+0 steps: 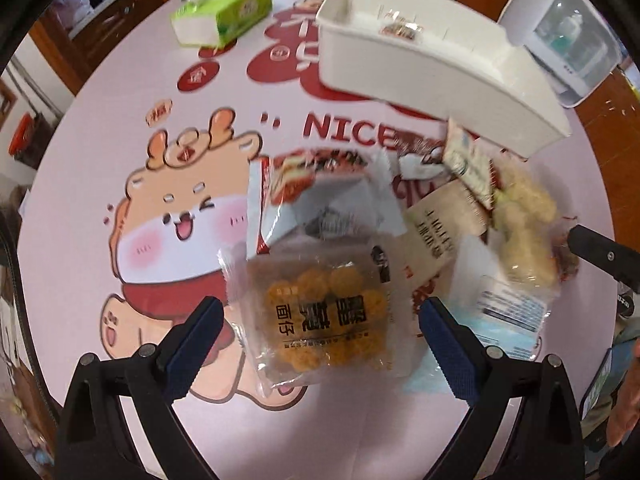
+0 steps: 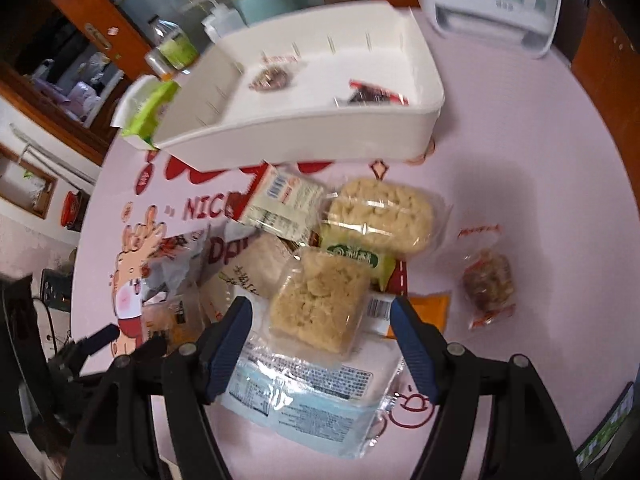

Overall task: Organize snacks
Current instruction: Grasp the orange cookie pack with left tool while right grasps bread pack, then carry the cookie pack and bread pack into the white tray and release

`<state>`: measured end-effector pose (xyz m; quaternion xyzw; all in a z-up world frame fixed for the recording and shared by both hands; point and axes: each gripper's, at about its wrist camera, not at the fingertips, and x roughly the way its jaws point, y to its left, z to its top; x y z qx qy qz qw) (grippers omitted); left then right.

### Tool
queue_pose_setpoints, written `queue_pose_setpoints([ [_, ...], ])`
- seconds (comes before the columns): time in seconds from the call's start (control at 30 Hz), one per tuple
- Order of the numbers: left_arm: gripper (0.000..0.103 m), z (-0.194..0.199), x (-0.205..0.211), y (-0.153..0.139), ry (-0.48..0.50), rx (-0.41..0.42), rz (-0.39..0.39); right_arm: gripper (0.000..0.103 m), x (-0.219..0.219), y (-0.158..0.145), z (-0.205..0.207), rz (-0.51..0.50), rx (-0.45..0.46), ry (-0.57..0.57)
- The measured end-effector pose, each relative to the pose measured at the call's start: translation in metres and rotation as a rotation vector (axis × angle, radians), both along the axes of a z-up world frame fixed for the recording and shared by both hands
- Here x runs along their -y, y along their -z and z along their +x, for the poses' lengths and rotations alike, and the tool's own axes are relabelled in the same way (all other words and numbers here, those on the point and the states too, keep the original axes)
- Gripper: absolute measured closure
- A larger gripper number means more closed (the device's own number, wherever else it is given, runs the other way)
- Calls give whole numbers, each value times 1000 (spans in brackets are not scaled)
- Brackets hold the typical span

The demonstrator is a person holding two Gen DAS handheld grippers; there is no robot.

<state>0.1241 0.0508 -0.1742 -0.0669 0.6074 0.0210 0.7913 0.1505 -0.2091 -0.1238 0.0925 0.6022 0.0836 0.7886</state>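
Home dining room: cartoon tablecloth (image 1: 120, 128), wooden cabinets (image 2: 80, 92).

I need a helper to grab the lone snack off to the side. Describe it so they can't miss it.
Start at the white tray on the pink table, then come down to the heap of snacks before it. Right of the heap, alone on bare table, lies a small clear packet of brown nutty clusters, the only one touching no other snack.

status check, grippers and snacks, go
Left gripper and right gripper open, empty. Snack pile on table; two packets in white bin. Nothing blocking.
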Motion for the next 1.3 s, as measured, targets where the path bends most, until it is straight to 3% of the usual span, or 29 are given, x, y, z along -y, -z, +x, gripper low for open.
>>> queue_pose_setpoints([
  [0.27, 4, 1, -2, 33, -25, -72, -8, 31, -13, 36, 13, -16, -95, 8],
  [0.33, 0, 2, -4, 38, -30, -79, -15, 31, -16, 40, 13, -20, -104, 4],
  [0.67, 0, 11, -2, 57, -35, -98, -30, 31, -23, 62, 18, -21, -165, 23],
  [0.83, 0, 12, 1, 58, -37, -96, -24, 42, -27, 59, 15, -51, -149, 3],
  [0.93, 0, 11, -1, 61, -56, -110, -42, 42, -30, 58, 13, -56, -139, -7],
  [1.03, 0, 10, -10, 74, -107, -181, -140, 43, -34, 57, 9, -60, -128, -20],
  [1.17, 1, 10, -8, 73, -95, -162, -118, 43, -39, 54, 1, -77, -98, -50],
  [1.23, 6, 8, -7, 74, -89, -154, -114, 43, -41, 49, -2, -86, -75, -62],
  [1.27, 16, 8, -6, 70, -78, -142, -119, 43, -43, 45, -5, -83, -62, -72],
  [1.3, 19, 7, -3, 67, -69, -135, -112, 43, -44, 41, -7, -80, -51, -79],
])
